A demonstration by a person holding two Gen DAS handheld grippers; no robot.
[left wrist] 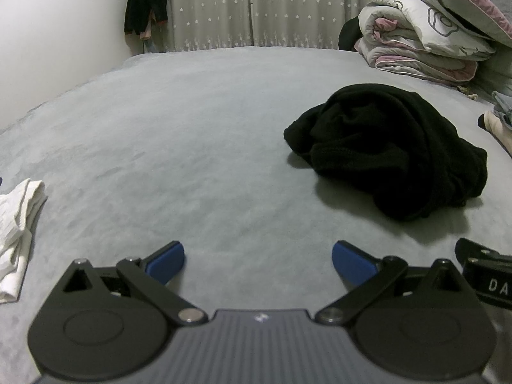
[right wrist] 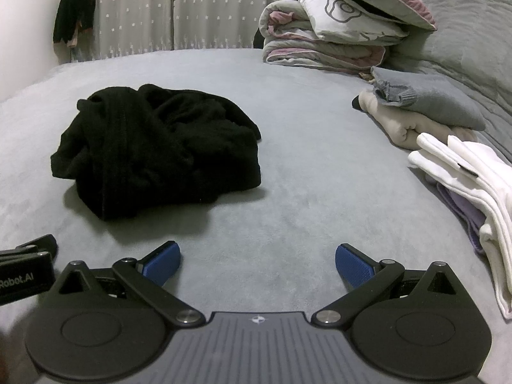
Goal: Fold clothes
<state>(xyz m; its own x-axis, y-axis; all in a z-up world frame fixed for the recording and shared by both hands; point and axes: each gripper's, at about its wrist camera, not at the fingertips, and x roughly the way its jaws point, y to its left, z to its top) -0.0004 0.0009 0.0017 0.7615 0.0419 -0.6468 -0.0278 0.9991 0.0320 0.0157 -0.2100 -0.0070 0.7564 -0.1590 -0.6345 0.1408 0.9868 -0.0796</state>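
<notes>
Hovering low over the near edge of the bed (left wrist: pixel 198 121), the left gripper (left wrist: pixel 258 264) had its blue pads (left wrist: pixel 166 264) spread wide, with nothing between them. The right gripper (right wrist: pixel 257 264) hung just beside it at the same edge, its jaws equally wide apart and empty.

A black garment (right wrist: pixel 160 150) lay crumpled in a heap on the grey cover, well ahead of both grippers, nearer the middle of the bed than any edge. Along the right edge sat a stack of folded clothes (right wrist: pixel 428 108), grey on cream, and nearer the front a white folded piece (right wrist: pixel 473 172) over something lilac. A white cloth (left wrist: pixel 19 224) lay at the left edge. Folded quilts (right wrist: pixel 329 28) and a pillow were piled at the far right corner, before star-patterned curtains (left wrist: pixel 211 9).
</notes>
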